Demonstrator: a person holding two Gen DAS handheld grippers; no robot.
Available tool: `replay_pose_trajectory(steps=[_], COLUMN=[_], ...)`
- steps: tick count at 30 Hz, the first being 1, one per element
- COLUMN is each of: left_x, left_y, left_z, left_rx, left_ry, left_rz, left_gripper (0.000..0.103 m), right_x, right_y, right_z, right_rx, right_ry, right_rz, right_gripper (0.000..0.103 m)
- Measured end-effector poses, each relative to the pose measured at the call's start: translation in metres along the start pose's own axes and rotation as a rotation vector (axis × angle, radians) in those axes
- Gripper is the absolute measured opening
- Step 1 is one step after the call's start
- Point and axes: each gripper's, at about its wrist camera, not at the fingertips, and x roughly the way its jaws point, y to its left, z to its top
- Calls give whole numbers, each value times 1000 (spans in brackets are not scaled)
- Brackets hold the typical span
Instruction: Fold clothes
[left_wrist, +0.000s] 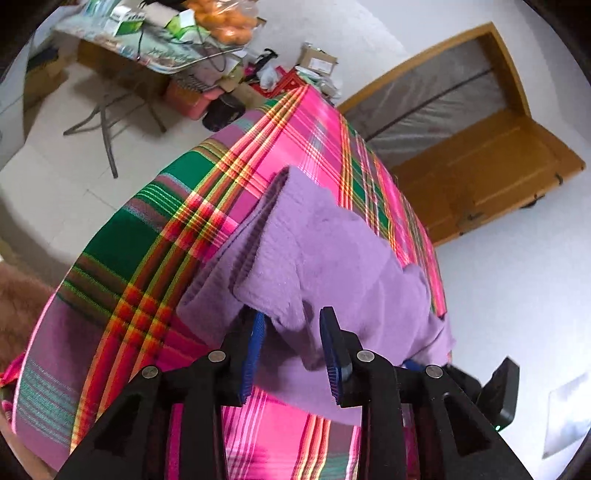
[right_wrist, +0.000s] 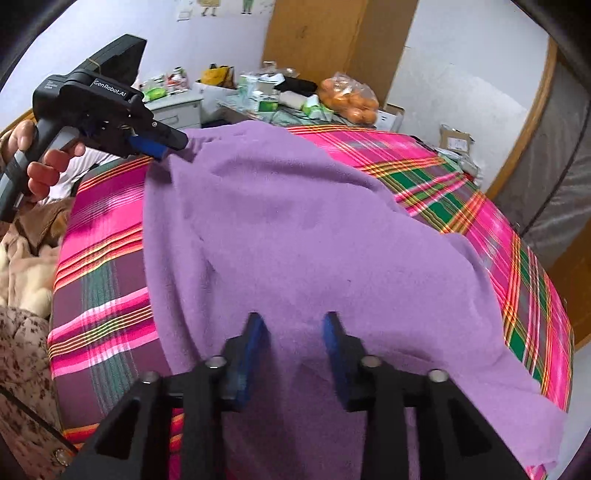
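Over the plaid bedcover (right_wrist: 110, 229), the right gripper (right_wrist: 293, 321) hovers with fingers spread above the purple garment (right_wrist: 295, 229); the left gripper (left_wrist: 291, 325) stands spread around its edge.

Purple fleece garment (right_wrist: 295, 240) lies spread and rumpled on the plaid bed (right_wrist: 461, 177).
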Motion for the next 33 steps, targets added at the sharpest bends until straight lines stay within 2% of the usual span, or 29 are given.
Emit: replay_pose_trajectory(steps=[2, 5, 8, 9, 10, 17, 19, 25, 31, 33], left_x=[5, 9, 7, 4, 0, -38, -41, -46, -23, -19], left_y=[1, 2, 3, 2, -1, -27, -27, -16, 15, 20], left_z=[2, 6, 10, 12, 13, 24, 19, 1, -16, -18], left_rx=[-27, -62, -99, -103, -99, -74, -64, -65, -116, -124], left_ry=[11, 9, -31, -49, -70, -185, -185, -171, -109, -106], left_rz=[12, 6, -9, -10, -6, -97, -84, -46, 57, 58], left_gripper=[32, 32, 30, 18, 15, 12, 12, 12, 12, 12], right_x=[-1, -4, -15, -21, -28, -76, -86, -88, -52, -40], right_y=[-1, -1, 0, 1, 1, -3, -3, 14, 31, 32], right_z=[-1, -1, 0, 1, 3, 23, 25, 15, -2, -6], right_rx=[11, 12, 2, -7, -15, -16, -16, -74, -60, -47], right_ry=[0, -11, -46, -66, -85, -201, -219, -178, -63, -30], right_rz=[-12, -26, -57, -76, -94, -185, -191, -151, -57, -38], right_gripper=[15, 7, 6, 6, 6, 6, 6, 6, 6, 6])
